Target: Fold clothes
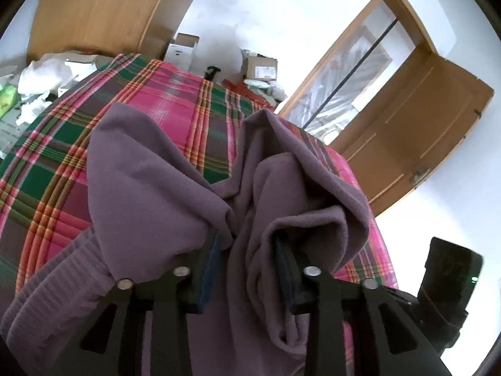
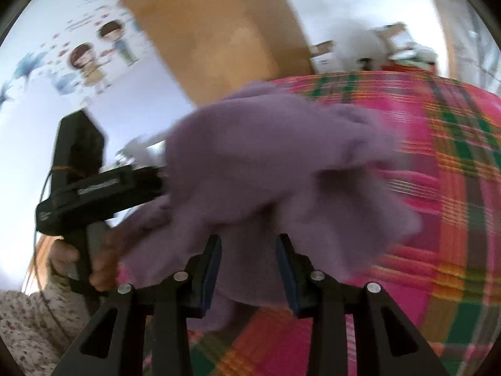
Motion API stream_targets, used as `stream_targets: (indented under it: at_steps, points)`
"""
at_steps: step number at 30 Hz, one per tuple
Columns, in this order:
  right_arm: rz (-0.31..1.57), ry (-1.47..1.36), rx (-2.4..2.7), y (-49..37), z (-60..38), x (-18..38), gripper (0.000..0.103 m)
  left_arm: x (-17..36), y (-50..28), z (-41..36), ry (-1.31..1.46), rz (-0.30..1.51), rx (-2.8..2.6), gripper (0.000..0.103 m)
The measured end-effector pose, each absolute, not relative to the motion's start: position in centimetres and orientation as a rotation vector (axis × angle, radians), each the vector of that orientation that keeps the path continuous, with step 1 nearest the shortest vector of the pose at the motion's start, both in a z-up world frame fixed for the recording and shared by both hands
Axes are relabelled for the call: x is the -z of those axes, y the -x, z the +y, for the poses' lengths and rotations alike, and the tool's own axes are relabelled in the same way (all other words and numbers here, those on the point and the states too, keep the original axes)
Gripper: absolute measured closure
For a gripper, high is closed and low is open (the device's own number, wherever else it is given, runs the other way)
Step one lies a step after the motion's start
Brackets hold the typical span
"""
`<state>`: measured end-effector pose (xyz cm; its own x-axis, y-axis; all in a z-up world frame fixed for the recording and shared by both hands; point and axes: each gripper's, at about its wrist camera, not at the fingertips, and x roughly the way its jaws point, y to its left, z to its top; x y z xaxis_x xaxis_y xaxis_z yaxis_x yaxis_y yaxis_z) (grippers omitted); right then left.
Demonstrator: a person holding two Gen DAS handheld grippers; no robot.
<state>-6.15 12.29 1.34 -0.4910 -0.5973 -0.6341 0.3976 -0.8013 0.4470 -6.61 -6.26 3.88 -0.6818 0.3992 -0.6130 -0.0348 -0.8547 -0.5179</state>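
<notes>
Two grippers over plaid bedspread [image 1: 56, 144], purple sweater [image 1: 150, 163] bunched between both pairs of gripping fingers [image 1: 216, 250]

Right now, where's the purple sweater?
The purple sweater sits bunched between both grippers' jaws in both wrist views, lifted over the plaid bedspread, wooden door to its right.

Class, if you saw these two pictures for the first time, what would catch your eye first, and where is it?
First, the purple garment, bunched between both grippers' fingers and filling the middle of each view. Under it lies the pink-and-green plaid bedspread. On the wall at upper left of the right wrist view are cartoon children stickers.
</notes>
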Motion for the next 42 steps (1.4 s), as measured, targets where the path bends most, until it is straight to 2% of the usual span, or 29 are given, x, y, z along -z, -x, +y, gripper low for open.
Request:
stream_targets:
  at_steps: [4, 7, 12, 20, 21, 22, 23, 25, 42]
  points:
    - [-0.389, -1.133, 2.448, 6.4, 16.0, -0.7, 0.065, -3.7, 6.7, -6.4, 1.110, -0.710, -2.594, 0.078]
    - [-0.418, -1.158, 2.488, 7.1, 16.9, -0.2, 0.064, -3.6, 6.7, -6.5, 1.109, -0.718, -2.596, 0.082]
    - [-0.412, -1.269, 2.532, 9.3, 17.4, 1.6, 0.064, -3.5, 6.8, -6.6, 1.110, -0.725, -2.605, 0.082]
    - [-0.406, -1.222, 2.514, 10.0, 16.1, 1.0, 0.062, -2.9, 7.4, -6.4, 1.154, -0.743, -2.584, 0.082]
    - [-0.414, -1.208, 2.516, 9.8, 16.2, 0.7, 0.068, -2.9, 7.4, -6.3, 1.155, -0.743, -2.585, 0.082]
    - [-0.422, -1.194, 2.517, 9.5, 16.4, 0.4, 0.087, -2.8, 7.4, -6.3, 1.155, -0.742, -2.586, 0.082]
    - [-0.430, -1.179, 2.519, 9.2, 16.6, 0.1, 0.089, -3.0, 7.4, -6.2, 1.152, -0.737, -2.589, 0.082]
    - [-0.446, -1.151, 2.522, 8.7, 16.9, -0.4, 0.090, -3.4, 7.3, -5.9, 1.134, -0.721, -2.591, 0.098]
    - [-0.598, -0.910, 2.714, 3.3, 23.3, -6.6, 0.091, -7.2, 4.9, -0.9, 0.966, -0.643, -2.524, 0.099]
